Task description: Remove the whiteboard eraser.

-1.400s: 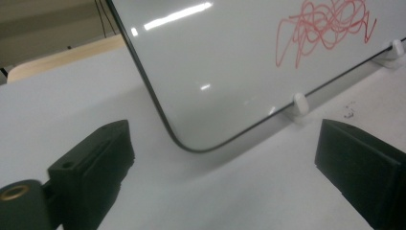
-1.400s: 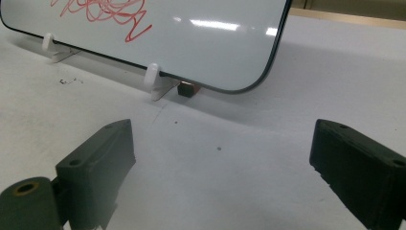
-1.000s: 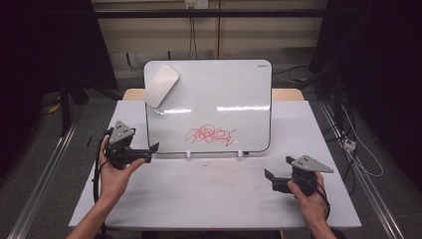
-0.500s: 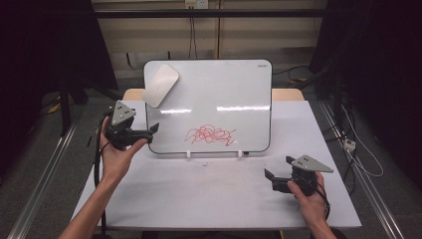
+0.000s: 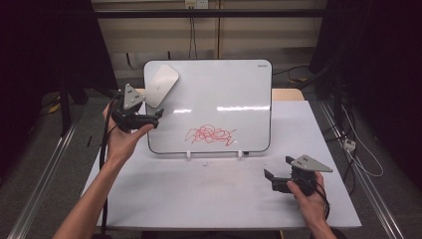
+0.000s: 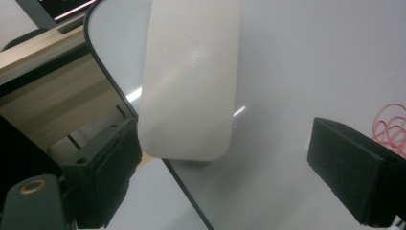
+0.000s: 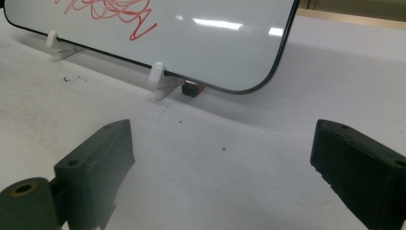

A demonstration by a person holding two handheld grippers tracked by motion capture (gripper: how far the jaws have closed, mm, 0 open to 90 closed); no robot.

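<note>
1 whiteboard, 1 eraser, 1 red scribble, 2 grippers, left gripper jaws apart, closing, right gripper jaws apart

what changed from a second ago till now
The left gripper rose from the table and moved toward the white eraser at the whiteboard's upper left corner. Its jaws have just been closing a little, and now stand either side of the eraser's lower end without pressing on it. The right gripper, eraser, whiteboard and red scribble stayed put.
</note>
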